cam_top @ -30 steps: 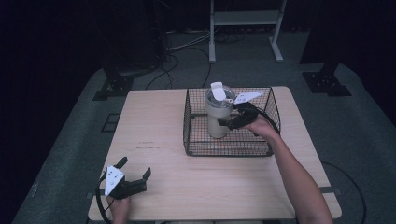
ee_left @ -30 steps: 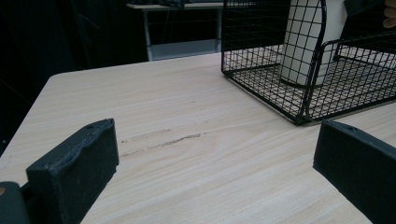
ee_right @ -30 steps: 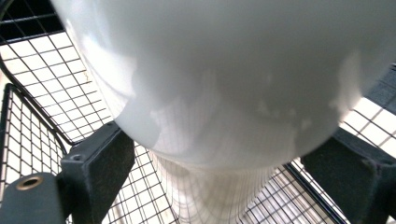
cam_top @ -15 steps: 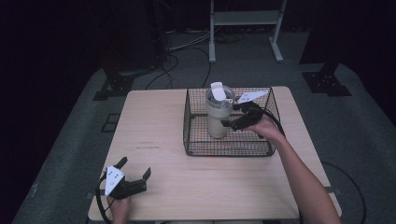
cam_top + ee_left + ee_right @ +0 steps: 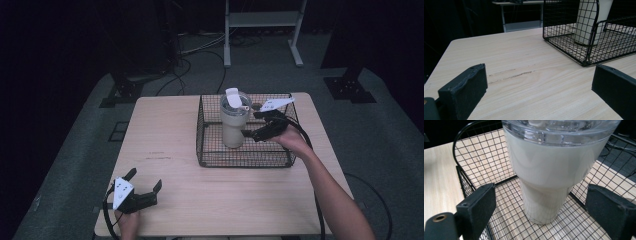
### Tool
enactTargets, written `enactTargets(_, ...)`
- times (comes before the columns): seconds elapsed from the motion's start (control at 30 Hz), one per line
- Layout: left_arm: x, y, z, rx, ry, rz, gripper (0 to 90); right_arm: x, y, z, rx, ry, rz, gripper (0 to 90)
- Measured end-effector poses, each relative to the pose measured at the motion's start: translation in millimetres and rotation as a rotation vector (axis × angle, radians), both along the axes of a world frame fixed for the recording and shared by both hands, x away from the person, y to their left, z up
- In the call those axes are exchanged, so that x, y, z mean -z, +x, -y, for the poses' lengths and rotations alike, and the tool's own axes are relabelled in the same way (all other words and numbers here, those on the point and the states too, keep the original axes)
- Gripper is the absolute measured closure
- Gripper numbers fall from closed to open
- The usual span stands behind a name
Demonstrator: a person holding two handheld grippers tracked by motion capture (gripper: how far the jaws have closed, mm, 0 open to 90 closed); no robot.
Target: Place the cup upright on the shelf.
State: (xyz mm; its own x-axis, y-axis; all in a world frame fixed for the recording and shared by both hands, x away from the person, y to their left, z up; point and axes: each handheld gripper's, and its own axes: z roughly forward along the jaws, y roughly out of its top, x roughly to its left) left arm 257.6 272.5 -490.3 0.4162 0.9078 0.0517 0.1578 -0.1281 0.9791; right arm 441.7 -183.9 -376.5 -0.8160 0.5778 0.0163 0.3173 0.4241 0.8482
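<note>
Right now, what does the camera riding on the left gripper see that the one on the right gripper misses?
The left gripper view looks across a wide bare stretch of the wooden table, with a dark scratch-like streak in it, and takes in the basket's outer corner. The right gripper view sits close to the tumbler, showing its clear lid between open jaws. Both show the black wire basket and the cream tumbler standing upright inside it.

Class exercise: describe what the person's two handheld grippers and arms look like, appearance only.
Both the left gripper and right gripper are black, each with two blocky black jaws, a pale three-cornered plate on top and a black cable trailing behind. The person's forearms are bare, with no sleeves visible.
</note>
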Motion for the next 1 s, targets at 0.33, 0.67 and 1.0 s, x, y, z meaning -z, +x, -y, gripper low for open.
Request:
enactTargets(0.33, 0.0, 0.1, 0.1, 0.000, 0.001, -0.001, 0.0, -7.0, -15.4, 10.2, -0.005, 0.000, 0.029, 9.3)
enactTargets(0.67, 0.1, 0.1, 0.3, 0.000, 0.002, 0.000, 0.0, -7.2, -26.8, 15.4, -0.015, 0.005, 0.036, 9.3)
enactTargets(1.0, 0.1, 0.1, 0.5, -0.002, 0.003, 0.000, 0.0, -6.5, -42.3, 20.9, -0.035, 0.007, 0.047, 9.3)
